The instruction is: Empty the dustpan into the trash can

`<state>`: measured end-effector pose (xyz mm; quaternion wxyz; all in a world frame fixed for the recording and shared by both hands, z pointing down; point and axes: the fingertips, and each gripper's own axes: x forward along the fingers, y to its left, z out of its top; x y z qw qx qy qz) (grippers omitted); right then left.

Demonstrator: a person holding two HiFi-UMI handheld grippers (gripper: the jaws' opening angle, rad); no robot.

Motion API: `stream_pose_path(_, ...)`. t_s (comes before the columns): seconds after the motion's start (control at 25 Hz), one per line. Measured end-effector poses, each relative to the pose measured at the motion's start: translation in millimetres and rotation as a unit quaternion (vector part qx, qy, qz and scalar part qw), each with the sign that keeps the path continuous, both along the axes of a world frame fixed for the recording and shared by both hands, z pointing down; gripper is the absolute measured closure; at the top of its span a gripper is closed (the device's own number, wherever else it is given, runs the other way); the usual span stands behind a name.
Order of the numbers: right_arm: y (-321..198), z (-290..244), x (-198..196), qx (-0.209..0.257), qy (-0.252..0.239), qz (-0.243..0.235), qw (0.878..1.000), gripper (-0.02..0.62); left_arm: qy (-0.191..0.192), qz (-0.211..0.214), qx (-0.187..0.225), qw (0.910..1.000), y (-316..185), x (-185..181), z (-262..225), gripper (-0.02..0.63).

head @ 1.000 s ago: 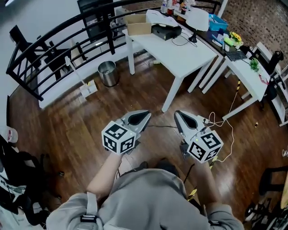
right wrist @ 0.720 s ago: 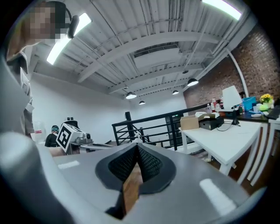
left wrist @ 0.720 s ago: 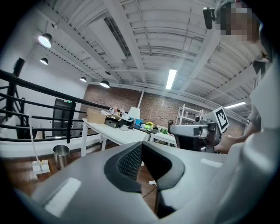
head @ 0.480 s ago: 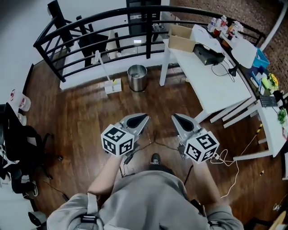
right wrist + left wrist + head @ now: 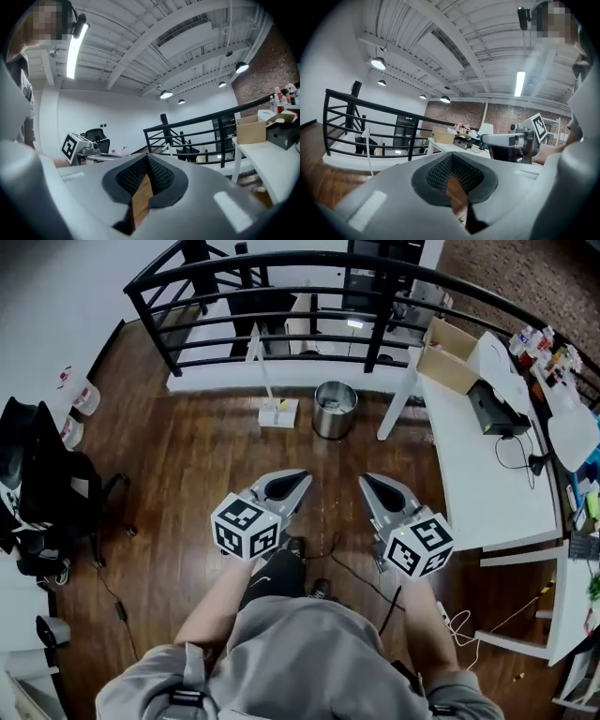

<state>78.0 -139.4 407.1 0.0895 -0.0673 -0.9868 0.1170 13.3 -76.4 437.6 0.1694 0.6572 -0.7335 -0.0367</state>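
Observation:
A round metal trash can [image 5: 335,410] stands on the wooden floor by the railing. Left of it sits a white dustpan [image 5: 278,412], its long handle [image 5: 257,357] rising against the rail. In the left gripper view the handle [image 5: 368,151] shows at the left. My left gripper [image 5: 298,480] and right gripper [image 5: 367,482] are held side by side, both shut and empty, a good way short of the can and pointing toward it. From the left gripper [image 5: 451,176] I see the right one [image 5: 516,140]. From the right gripper [image 5: 146,180] I see the left one's cube [image 5: 75,146].
A black railing [image 5: 281,298] runs across the far side. A white table [image 5: 487,474] with a cardboard box [image 5: 448,357] stands at the right, its leg close to the can. A black office chair [image 5: 47,493] is at the left. Cables [image 5: 361,573] lie near my feet.
The person has turned left: the trash can and dustpan slid from the upper left to straight ahead of the grippers, and the table swung to the right edge. Both grippers stayed shut.

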Motion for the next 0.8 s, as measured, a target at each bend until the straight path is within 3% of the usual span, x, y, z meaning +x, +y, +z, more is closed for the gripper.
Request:
stream_pose_path(0.24, -26.7, 13.2, -81.9, 0.003, 0.008, -0.017, 1.0, 0.595, -0.006, -0.035, 0.011, 0.9993, -29.6, -89.2, 12.9, 0.601)
stream_pose_path(0.6, -71.9, 11.7, -260.1, 0.014, 0.03, 0.004, 0.999, 0.595, -0.022, -0.042, 0.022, 0.9986, -70.5, -266.8, 18.0, 0.601)
stream_pose_path(0.8, -79.5, 9.8, -319.9, 0.016, 0.031, 0.006, 0.999, 0.595, -0.028, -0.059, 0.022, 0.9976, -86.2, -333.6, 28.5, 0.601)
